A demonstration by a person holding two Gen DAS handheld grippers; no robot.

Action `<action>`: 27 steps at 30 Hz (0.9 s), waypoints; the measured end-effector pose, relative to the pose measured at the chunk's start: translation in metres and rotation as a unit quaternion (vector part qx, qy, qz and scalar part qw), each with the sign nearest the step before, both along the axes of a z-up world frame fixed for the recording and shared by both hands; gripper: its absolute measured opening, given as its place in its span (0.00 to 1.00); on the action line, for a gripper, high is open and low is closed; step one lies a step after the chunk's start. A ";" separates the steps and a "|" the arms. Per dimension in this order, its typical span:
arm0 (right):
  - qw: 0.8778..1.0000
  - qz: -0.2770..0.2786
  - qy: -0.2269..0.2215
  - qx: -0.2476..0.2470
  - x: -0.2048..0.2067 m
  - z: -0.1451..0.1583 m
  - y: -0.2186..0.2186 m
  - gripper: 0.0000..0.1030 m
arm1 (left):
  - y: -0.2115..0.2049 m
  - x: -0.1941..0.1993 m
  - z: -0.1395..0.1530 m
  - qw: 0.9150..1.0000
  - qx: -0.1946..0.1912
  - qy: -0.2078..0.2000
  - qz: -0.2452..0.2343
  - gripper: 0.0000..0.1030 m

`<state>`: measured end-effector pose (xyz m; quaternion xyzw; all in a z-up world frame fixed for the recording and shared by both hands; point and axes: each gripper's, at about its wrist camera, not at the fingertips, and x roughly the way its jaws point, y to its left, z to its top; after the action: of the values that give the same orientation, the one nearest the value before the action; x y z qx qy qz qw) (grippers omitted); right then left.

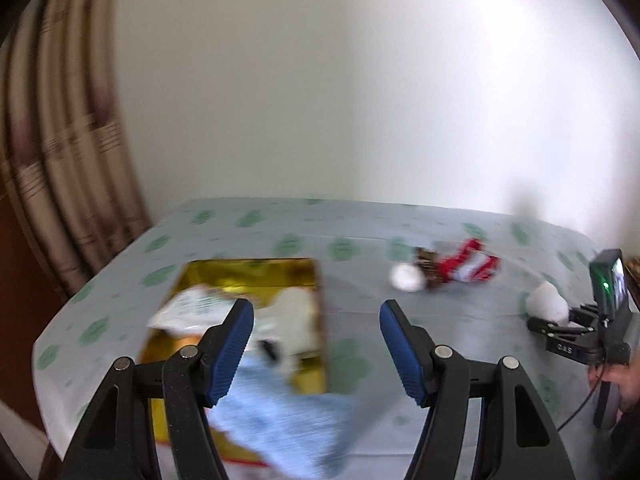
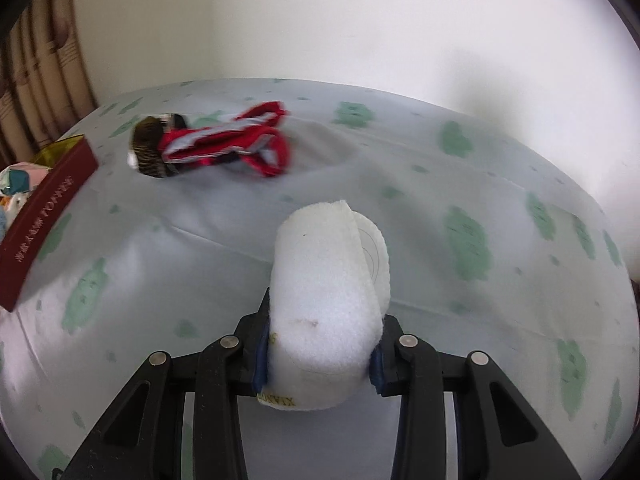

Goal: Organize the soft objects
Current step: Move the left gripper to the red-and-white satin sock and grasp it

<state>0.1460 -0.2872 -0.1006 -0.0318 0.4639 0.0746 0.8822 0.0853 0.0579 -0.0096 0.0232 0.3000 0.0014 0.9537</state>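
Left tongs [image 1: 316, 344] hang spread and empty above the gold-lined box [image 1: 248, 276] near the table's left edge. Right tongs [image 2: 318, 364] pinch a rolled white foam pad [image 2: 328, 300]; carrying it boxward seems next.

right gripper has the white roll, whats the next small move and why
Probably carry the white roll left toward the gold-lined box and hold it over the opening. The right gripper is shut on it, the box already holds other soft items, and the left gripper is open and empty.
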 end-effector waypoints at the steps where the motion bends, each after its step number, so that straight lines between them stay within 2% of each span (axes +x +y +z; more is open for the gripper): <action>1: 1.000 -0.005 0.000 -0.002 -0.001 0.000 -0.006 0.34 | -0.012 0.005 -0.002 1.000 0.003 0.004 -0.018 0.65; 6: 1.000 -0.031 0.002 0.005 -0.007 -0.001 -0.036 0.34 | -0.058 0.035 -0.012 0.996 0.012 0.032 -0.084 0.66; 12: 0.999 -0.032 -0.001 -0.001 -0.008 -0.003 -0.036 0.34 | -0.103 0.074 -0.025 0.986 0.017 0.070 -0.153 0.66; 16: 0.999 -0.032 0.003 0.013 -0.005 -0.004 -0.037 0.35 | -0.133 0.096 -0.034 0.978 0.051 0.075 -0.187 0.66; 21: 0.999 -0.031 0.002 0.014 -0.004 -0.004 -0.036 0.36 | -0.161 0.121 -0.046 0.968 0.077 0.090 -0.220 0.66; 27: 0.999 -0.031 0.003 0.020 -0.005 -0.004 -0.036 0.37 | -0.186 0.150 -0.070 0.958 0.118 0.122 -0.233 0.66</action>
<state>0.1408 -0.3235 -0.1043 0.0001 0.4658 0.0568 0.8831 0.2358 -0.1281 -0.0794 0.2046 0.3976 -0.1887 0.8743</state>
